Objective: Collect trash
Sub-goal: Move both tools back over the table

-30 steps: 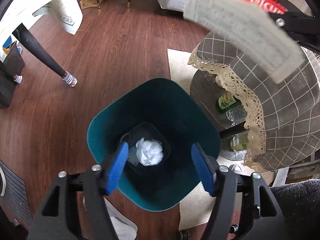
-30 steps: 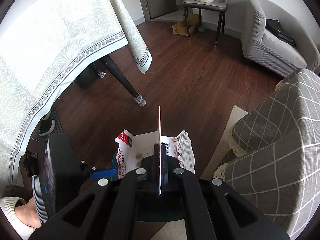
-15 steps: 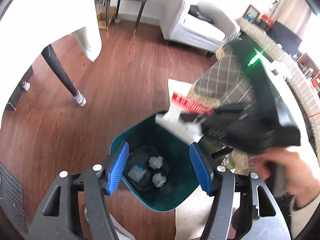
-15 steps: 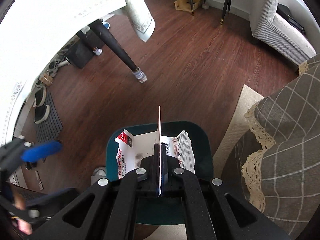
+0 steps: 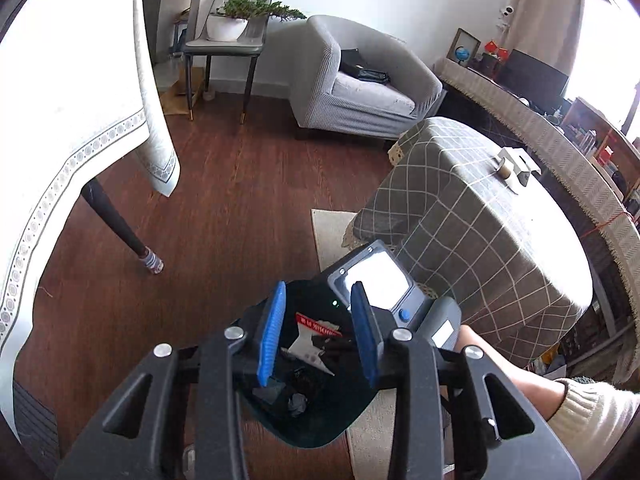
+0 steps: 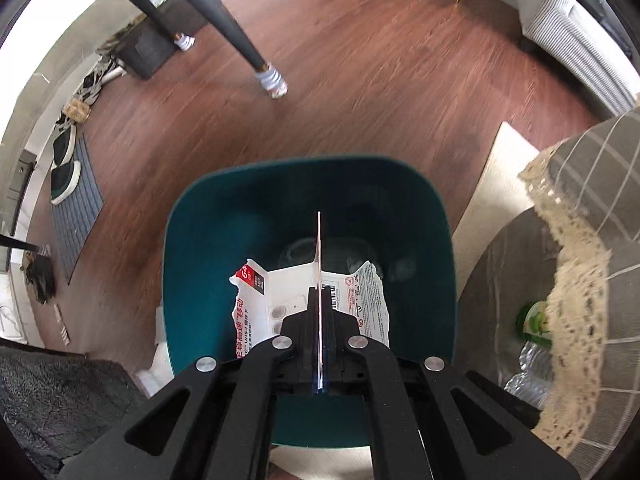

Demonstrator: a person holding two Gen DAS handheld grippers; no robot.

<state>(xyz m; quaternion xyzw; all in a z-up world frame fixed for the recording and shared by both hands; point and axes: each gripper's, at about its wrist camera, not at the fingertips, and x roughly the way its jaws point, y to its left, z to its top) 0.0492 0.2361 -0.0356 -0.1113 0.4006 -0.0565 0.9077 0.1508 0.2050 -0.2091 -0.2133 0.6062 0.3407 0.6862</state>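
Note:
A teal trash bin stands on the wood floor beside a round table. My right gripper is shut on a torn white and red card package and holds it over the bin's mouth. Crumpled paper lies dimly at the bin's bottom. In the left wrist view the bin sits below my left gripper, which is open and empty above it. The package and the right gripper's body show between the left blue pads.
A round table with a grey checked cloth stands right of the bin, with bottles beneath it. A white-clothed table with a black leg is at left. A grey armchair and a beige rug lie beyond.
My right gripper has moved the package down and forward over the bin's mouth. My left gripper has lifted and tilted up, so the room fills its view.

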